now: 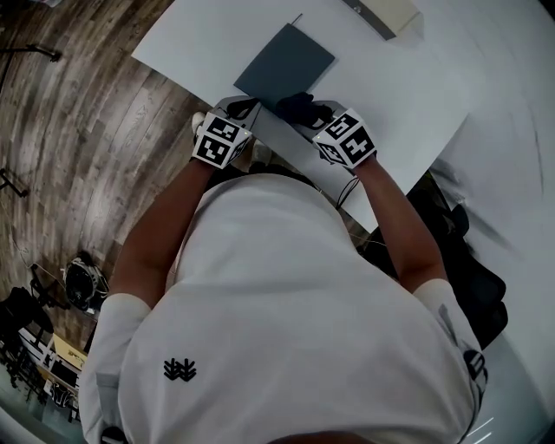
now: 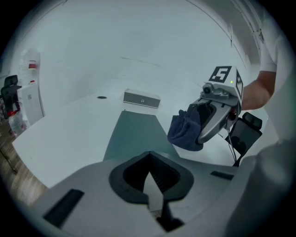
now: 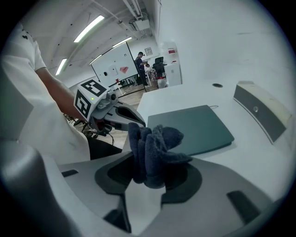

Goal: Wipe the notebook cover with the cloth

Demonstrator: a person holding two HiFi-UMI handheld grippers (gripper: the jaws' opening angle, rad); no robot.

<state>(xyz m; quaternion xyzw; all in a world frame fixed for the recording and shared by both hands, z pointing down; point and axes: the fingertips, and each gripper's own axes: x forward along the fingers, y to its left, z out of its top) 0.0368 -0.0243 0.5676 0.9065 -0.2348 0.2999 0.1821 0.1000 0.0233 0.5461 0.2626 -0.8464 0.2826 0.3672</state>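
Note:
A dark teal notebook (image 1: 284, 62) lies flat on the white table (image 1: 408, 95), just beyond both grippers. It also shows in the left gripper view (image 2: 136, 134) and the right gripper view (image 3: 194, 127). My right gripper (image 1: 305, 110) (image 3: 150, 172) is shut on a bunched dark blue cloth (image 3: 152, 148) (image 2: 185, 132). It holds the cloth in the air just short of the notebook's near edge. My left gripper (image 1: 241, 107) (image 2: 149, 172) sits beside it near the table's front edge, its jaws together with nothing between them.
A flat grey-and-cream box (image 1: 381, 13) (image 2: 141, 99) (image 3: 263, 113) lies behind the notebook. A small round hole (image 2: 101, 97) is in the tabletop. Wooden floor (image 1: 78, 130) lies to the left of the table, and a black bag (image 1: 468, 277) to its right. A person (image 3: 140, 62) stands far off.

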